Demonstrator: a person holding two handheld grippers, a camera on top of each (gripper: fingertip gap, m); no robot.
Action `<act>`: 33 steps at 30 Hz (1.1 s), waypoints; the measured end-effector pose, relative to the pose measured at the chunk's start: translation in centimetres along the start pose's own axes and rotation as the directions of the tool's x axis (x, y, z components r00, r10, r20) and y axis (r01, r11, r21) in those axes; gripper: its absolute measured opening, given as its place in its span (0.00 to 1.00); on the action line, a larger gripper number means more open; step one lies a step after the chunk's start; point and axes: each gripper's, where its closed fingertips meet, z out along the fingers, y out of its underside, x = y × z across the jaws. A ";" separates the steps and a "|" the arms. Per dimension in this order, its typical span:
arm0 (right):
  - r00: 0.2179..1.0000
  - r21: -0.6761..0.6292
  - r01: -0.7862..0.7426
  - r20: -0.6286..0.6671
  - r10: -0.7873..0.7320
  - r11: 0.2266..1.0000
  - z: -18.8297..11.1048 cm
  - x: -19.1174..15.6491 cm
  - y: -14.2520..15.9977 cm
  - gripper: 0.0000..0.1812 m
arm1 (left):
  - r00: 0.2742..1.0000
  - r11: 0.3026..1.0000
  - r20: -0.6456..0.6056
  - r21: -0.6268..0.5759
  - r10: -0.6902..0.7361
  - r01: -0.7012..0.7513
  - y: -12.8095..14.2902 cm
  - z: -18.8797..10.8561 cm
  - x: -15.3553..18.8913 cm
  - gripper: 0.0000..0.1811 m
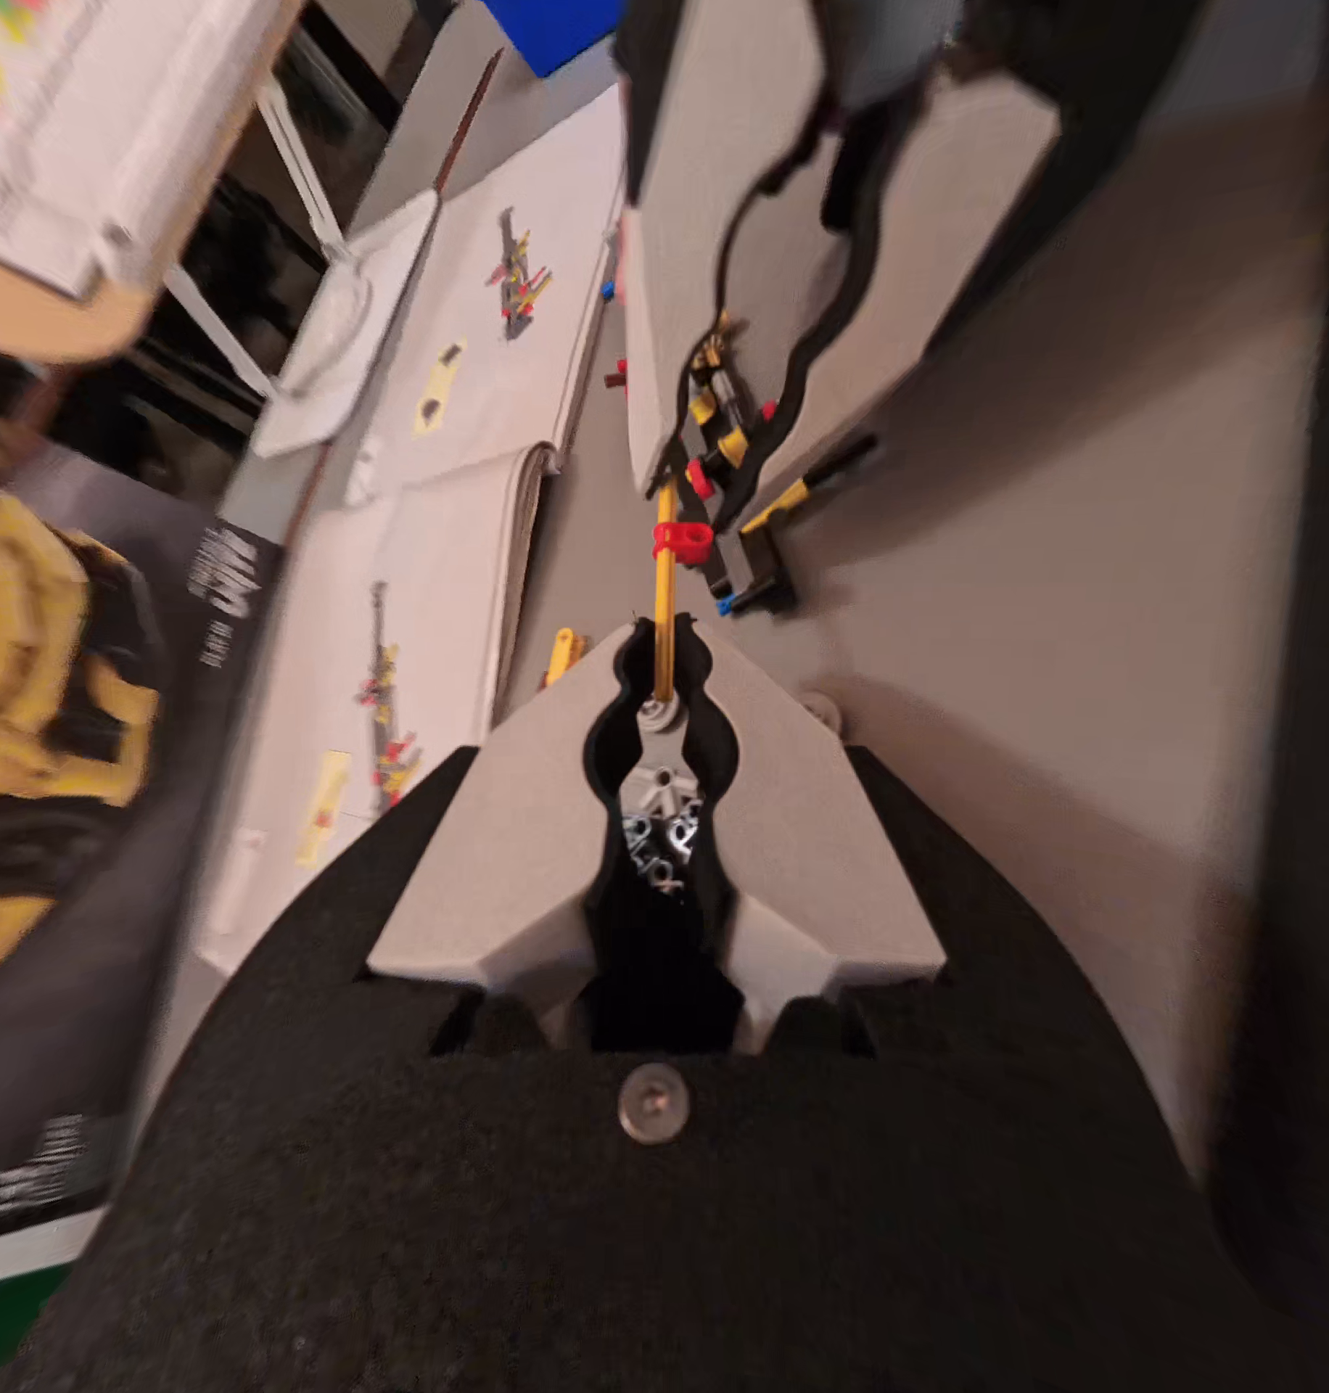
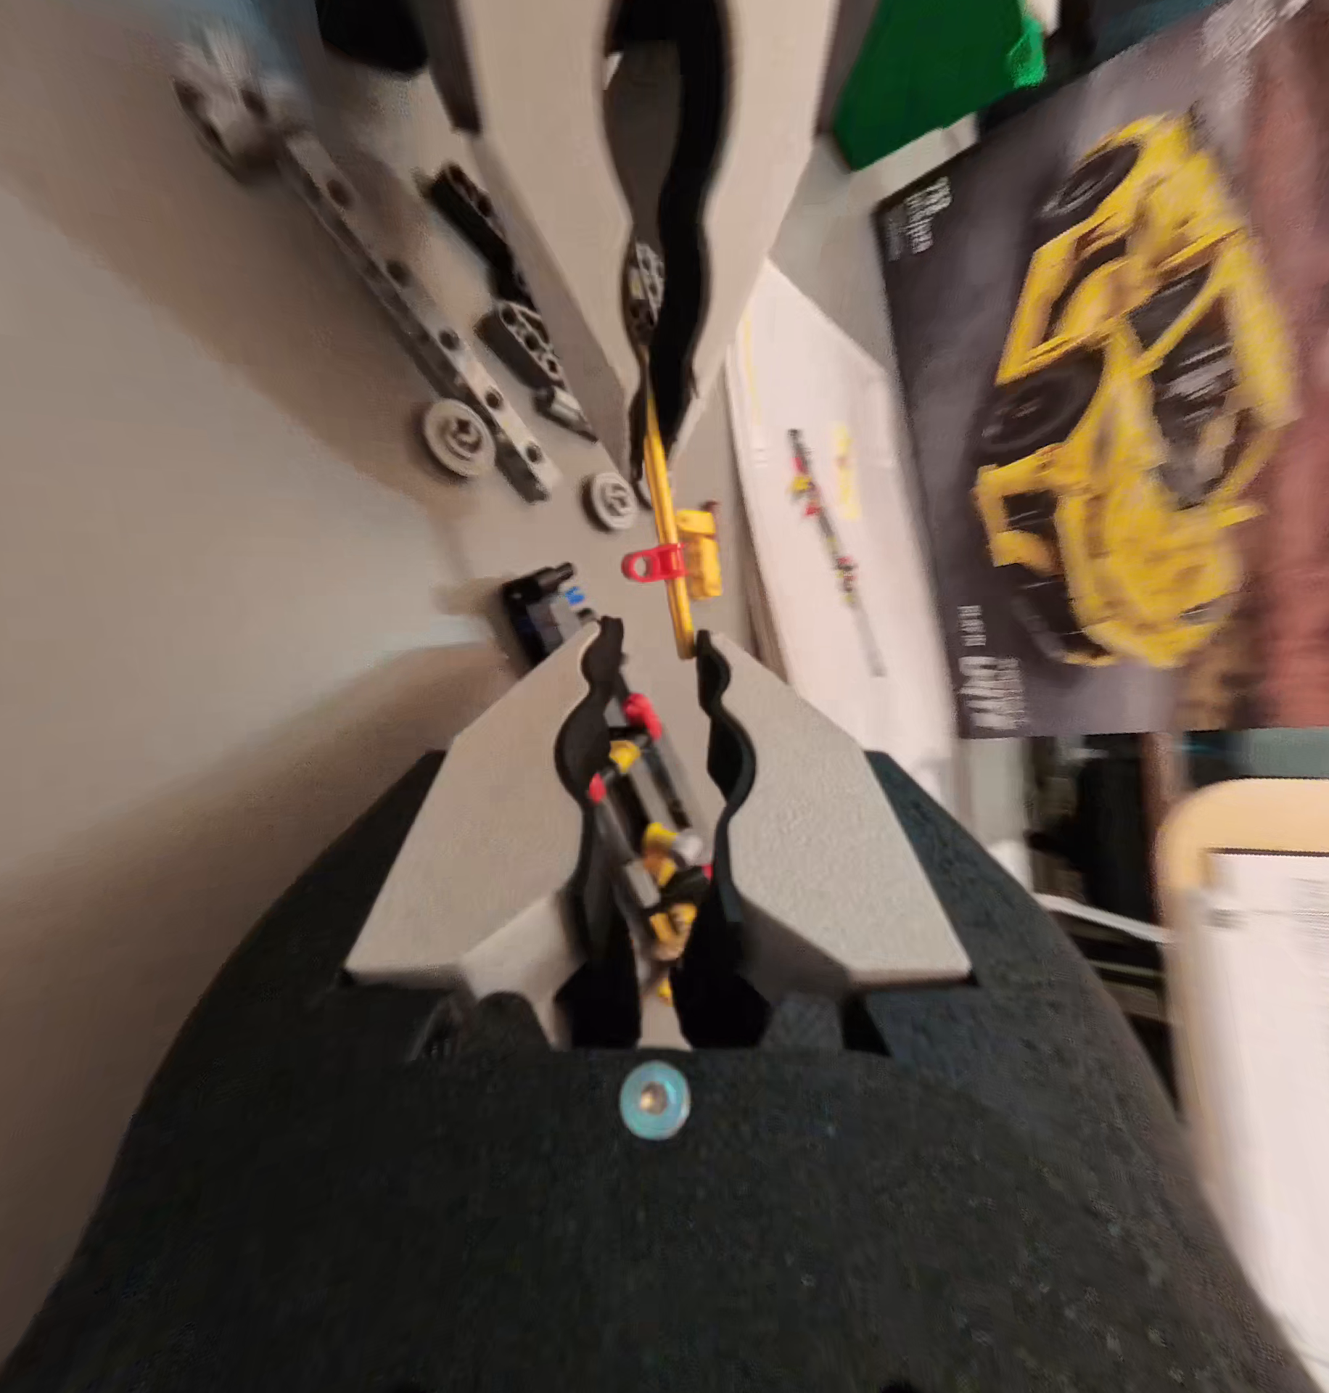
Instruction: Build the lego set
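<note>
Table [image 1: 1023, 678], grey, under everything in both views.

Set box [image 2: 1099, 422], dark with a yellow car pictured, lies at the far right of the right wrist view; the left wrist view has it at the left edge, blurred.

Open manual [image 1: 450, 528], white pages with build diagrams, lies between box and work area. Left wrist view shows both pages and a clear tray [image 1: 345, 316] beyond them; right wrist view shows one page only.

Left gripper [image 1: 665, 626]: jaws narrow, tips clamped on the near end of a yellow axle [image 1: 664, 603]. Right wrist view shows the same grip from the far side.

Right gripper [image 2: 650, 641]: jaws closed on the assembly [image 2: 646, 822], a black-grey beam stack with yellow and red pieces lying along its jaw channel. In the left wrist view the assembly's black end with a blue pin sticks out past the fingers, low toward the table; whether it touches, cannot tell.

Axle spans the gap between the two grippers. Its far end meets the right gripper's tip; whether it is seated in the assembly, cannot tell.

Red connector [image 1: 682, 540] is threaded on the axle about mid-span.

Right wrist view only: loose grey beams [image 2: 420, 332] and two grey pulleys [image 2: 458, 437] at far left, and a yellow piece [image 2: 699, 550] just right of the axle.
</note>
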 end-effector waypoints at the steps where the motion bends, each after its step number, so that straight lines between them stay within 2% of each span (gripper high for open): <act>1: 0.996 0.013 -0.070 0.057 0.069 0.997 -0.1 -0.3 0.0 0.11 | 0.996 0.996 0.032 -0.018 0.083 -0.082 0.2 0.0 0.0 0.01; 4: 0.984 -0.018 -0.116 0.134 0.118 0.993 -0.4 -0.9 0.6 0.11 | 0.966 0.969 0.079 -0.025 0.246 -0.245 -0.3 0.0 0.4 0.01; 7: 0.996 -0.046 -0.037 0.076 0.041 0.998 -0.4 -0.4 1.2 0.11 | 0.976 0.978 0.057 0.015 0.209 -0.210 -1.0 -0.1 0.7 0.01; 9: 0.998 -0.020 -0.026 0.049 0.027 0.999 -0.5 -0.2 0.5 0.10 | 0.985 0.985 0.029 0.024 0.170 -0.170 -1.0 0.0 0.8 0.01; 12: 0.998 -0.017 -0.020 0.061 0.021 1.000 -0.5 -0.5 0.0 0.02 | 0.985 0.985 0.013 0.023 0.172 -0.173 -1.2 0.1 1.2 0.01; 17: 0.997 -0.065 0.023 0.070 -0.018 0.998 -0.4 -0.9 0.4 0.01 | 0.987 0.986 0.006 0.019 0.163 -0.164 -1.4 0.3 1.6 0.01; 22: 0.995 -0.087 0.024 0.097 -0.015 0.996 -0.1 -1.5 0.5 0.01 | 0.984 0.984 -0.001 -0.009 0.178 -0.178 -1.0 0.6 2.0 0.01; 33: 0.989 -0.037 -0.065 0.134 0.069 0.997 -0.3 -1.3 0.1 0.00 | 0.986 0.986 -0.001 -0.003 0.164 -0.164 -1.2 0.6 1.9 0.02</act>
